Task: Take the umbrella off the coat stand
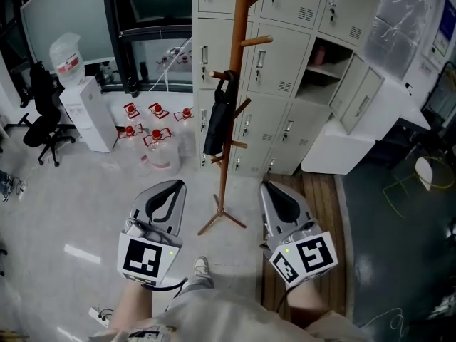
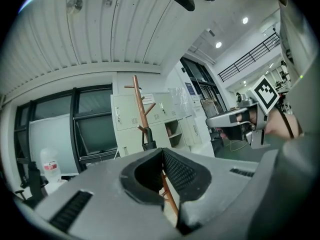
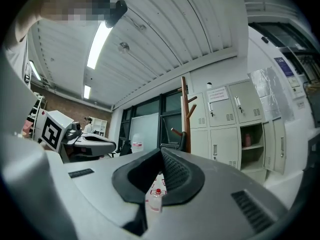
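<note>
A folded black umbrella (image 1: pixel 216 116) hangs by its handle from a peg of the wooden coat stand (image 1: pixel 231 84), which rises in front of the lockers. My left gripper (image 1: pixel 174 184) and right gripper (image 1: pixel 266 186) are held level and short of the stand, one on each side of its tripod foot (image 1: pixel 221 216). Both are shut with nothing between the jaws. In the left gripper view the stand (image 2: pixel 141 111) and the umbrella's handle (image 2: pixel 148 143) show just above my left gripper (image 2: pixel 162 150). The right gripper view has the stand (image 3: pixel 184 111) above my right gripper (image 3: pixel 161 152).
Grey lockers (image 1: pixel 285 63) stand behind the coat stand, one compartment open. Several water jugs (image 1: pixel 157 130) sit on the floor at the left, beside a water dispenser (image 1: pixel 89 109) and a black office chair (image 1: pixel 43 116). A white cabinet (image 1: pixel 342 144) stands at the right.
</note>
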